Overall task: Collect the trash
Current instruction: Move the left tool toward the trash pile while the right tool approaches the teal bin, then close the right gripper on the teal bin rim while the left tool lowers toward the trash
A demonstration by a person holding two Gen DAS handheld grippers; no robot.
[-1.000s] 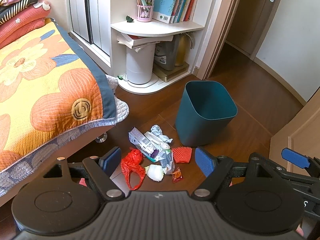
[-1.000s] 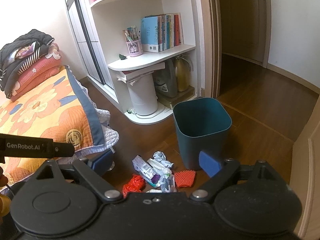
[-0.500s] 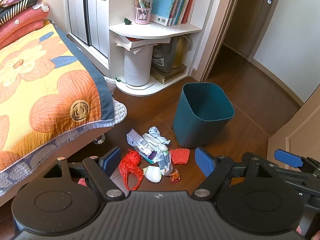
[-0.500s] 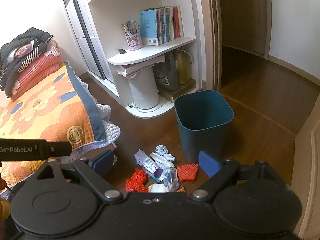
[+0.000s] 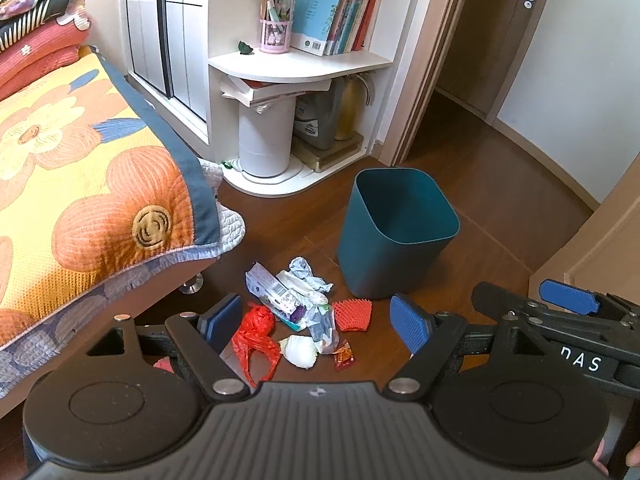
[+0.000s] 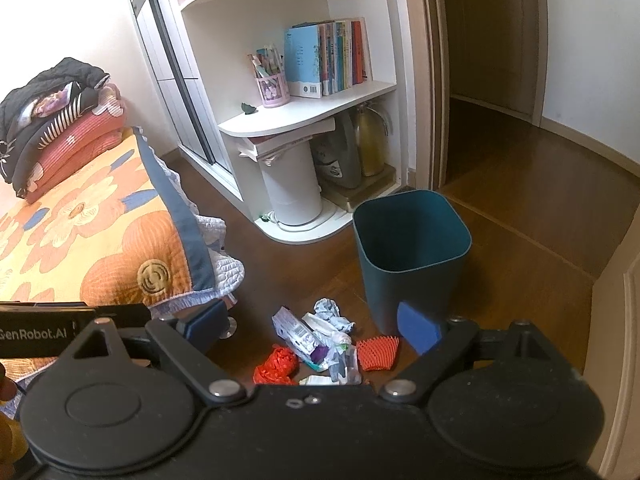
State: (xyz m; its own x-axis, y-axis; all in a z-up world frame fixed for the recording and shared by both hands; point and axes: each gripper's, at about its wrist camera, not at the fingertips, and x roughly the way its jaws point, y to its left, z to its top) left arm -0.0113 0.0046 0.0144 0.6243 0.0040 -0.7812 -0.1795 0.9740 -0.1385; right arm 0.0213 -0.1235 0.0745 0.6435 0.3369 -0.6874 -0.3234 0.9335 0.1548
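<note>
A pile of trash lies on the wooden floor: a red plastic bag [image 5: 255,330], an orange foam net [image 5: 353,315], a white crumpled wad [image 5: 300,351], a printed wrapper [image 5: 269,290], crumpled paper [image 5: 306,270] and a small orange packet [image 5: 344,356]. A teal bin [image 5: 394,232] stands empty just right of the pile. My left gripper [image 5: 316,320] is open and empty above the pile. My right gripper [image 6: 312,326] is open and empty, farther back; the red bag [image 6: 276,364], the net [image 6: 378,354] and the bin [image 6: 412,256] show between its fingers. The right gripper also shows in the left wrist view [image 5: 560,312].
A bed with an orange flowered cover [image 5: 80,184] overhangs the floor at the left. A white corner shelf [image 5: 296,64] holds books and a pen cup; a white cylindrical bin [image 5: 266,140] and bottles stand under it. An open doorway [image 5: 480,60] lies at the back right.
Both grippers have drifted slightly, so the trash pile and bin sit a little differently in each view. Both stay open and empty. The trash has not moved.
</note>
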